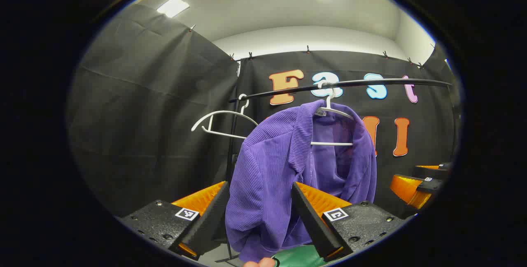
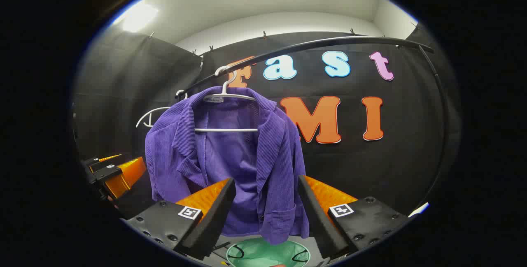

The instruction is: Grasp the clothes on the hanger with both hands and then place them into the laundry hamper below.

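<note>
Right gripper view takes in black cloth walls [image 2: 123,94] under a pale ceiling [image 2: 263,3], with a dark rail [image 2: 329,42] arching across the far side. From it hangs a purple jacket [image 2: 230,152] on a white hanger [image 2: 226,94]; an empty hanger [image 2: 152,119] sits further left. Below, near the floor, lies the green hamper [image 2: 263,252]. The right claw [image 2: 265,201] stands wide, short of the jacket's hem. The left claw [image 1: 259,205] is wide too, with the jacket's left side hanging between its fingers.
</note>
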### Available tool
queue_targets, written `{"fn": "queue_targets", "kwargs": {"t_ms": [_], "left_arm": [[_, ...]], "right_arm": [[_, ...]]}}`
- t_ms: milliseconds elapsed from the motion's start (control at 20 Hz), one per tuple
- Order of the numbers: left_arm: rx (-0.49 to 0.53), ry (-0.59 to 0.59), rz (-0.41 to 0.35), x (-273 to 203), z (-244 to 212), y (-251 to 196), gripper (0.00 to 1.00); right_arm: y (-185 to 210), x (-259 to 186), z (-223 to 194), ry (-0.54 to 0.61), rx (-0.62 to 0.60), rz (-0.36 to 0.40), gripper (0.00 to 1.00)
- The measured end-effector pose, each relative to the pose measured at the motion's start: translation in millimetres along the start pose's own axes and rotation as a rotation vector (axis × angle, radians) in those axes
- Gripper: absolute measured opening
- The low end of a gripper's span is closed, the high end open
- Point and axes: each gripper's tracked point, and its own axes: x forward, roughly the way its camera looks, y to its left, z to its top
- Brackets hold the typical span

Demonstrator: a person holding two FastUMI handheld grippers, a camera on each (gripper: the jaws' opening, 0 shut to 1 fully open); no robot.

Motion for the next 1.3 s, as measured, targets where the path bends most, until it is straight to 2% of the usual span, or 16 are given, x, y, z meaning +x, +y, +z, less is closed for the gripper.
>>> {"fn": "queue_targets", "kwargs": {"t_ms": [50, 150, 200, 400, 450, 600, 650, 700, 750, 850, 900, 950, 1000, 1050, 1250, 1300], "left_arm": [[-0.003, 0.0, -0.001, 0.2, 0.2, 0.0, 0.95], [-0.006, -0.004, 0.0, 0.4, 1.2, -0.3, 0.91], [-0.009, -0.002, 0.0, 0.5, 1.4, -0.9, 0.95], [-0.012, 0.005, 0.002, 2.0, 1.3, -3.3, 0.95], [-0.013, 0.002, 0.005, 2.8, 2.7, -3.9, 0.91], [-0.023, 0.002, 0.003, 3.8, 3.2, -8.4, 0.95], [-0.023, 0.005, 0.001, 4.1, 2.9, -9.4, 0.95], [-0.02, 0.007, -0.001, 3.6, 2.5, -9.6, 0.95], [-0.014, 0.009, -0.002, 3.8, 2.1, -9.8, 0.92], [-0.009, 0.012, -0.003, 3.6, 1.2, -9.9, 0.92], [-0.01, 0.013, -0.004, 3.2, 0.9, -9.6, 0.95], [-0.011, 0.013, -0.003, 2.4, 1.7, -9.0, 0.95], [-0.011, 0.013, 0.001, 1.3, 2.8, -7.8, 0.91], [-0.009, 0.013, 0.007, 0.4, 3.1, -5.9, 0.91], [-0.015, 0.017, 0.047, -12.0, 12.1, -0.4, 0.92], [-0.012, 0.011, 0.06, -15.9, 15.2, 1.6, 0.91]], "right_arm": [[-1.7, -0.4, 1.2, -0.002, -0.001, -0.004, 0.98], [-4.4, -0.7, 1.9, -0.005, -0.002, -0.013, 0.98], [-5.9, -1.6, 1.0, -0.005, -0.001, -0.015, 0.99], [-14.6, -2.8, -1.2, -0.006, 0.014, -0.033, 0.98], [-17.4, -1.9, -1.9, -0.003, 0.023, -0.035, 0.98], [-28.2, 0.6, -3.8, -0.004, 0.028, -0.048, 0.94], [-31.2, 2.6, -4.9, 0.002, 0.026, -0.051, 0.94], [-32.6, 3.3, -6.4, 0.007, 0.028, -0.049, 1.0], [-33.2, 4.8, -5.6, 0.005, 0.031, -0.046, 0.94], [-33.3, 11.9, -2.7, -0.004, 0.03, -0.036, 0.98], [-31.2, 19.3, -0.4, -0.011, 0.025, -0.023, 0.94], [-28.9, 29.2, 3.6, -0.025, 0.021, -0.01, 0.94], [-25.6, 41.4, 7.1, -0.038, 0.015, 0.005, 0.98], [-21.2, 55.8, 8.1, -0.044, 0.007, 0.021, 0.94], [-3.0, 121.6, -0.7, -0.012, 0.075, 0.073, 1.0], [-3.5, 136.4, -4.5, -0.006, 0.084, 0.069, 0.94]]}}
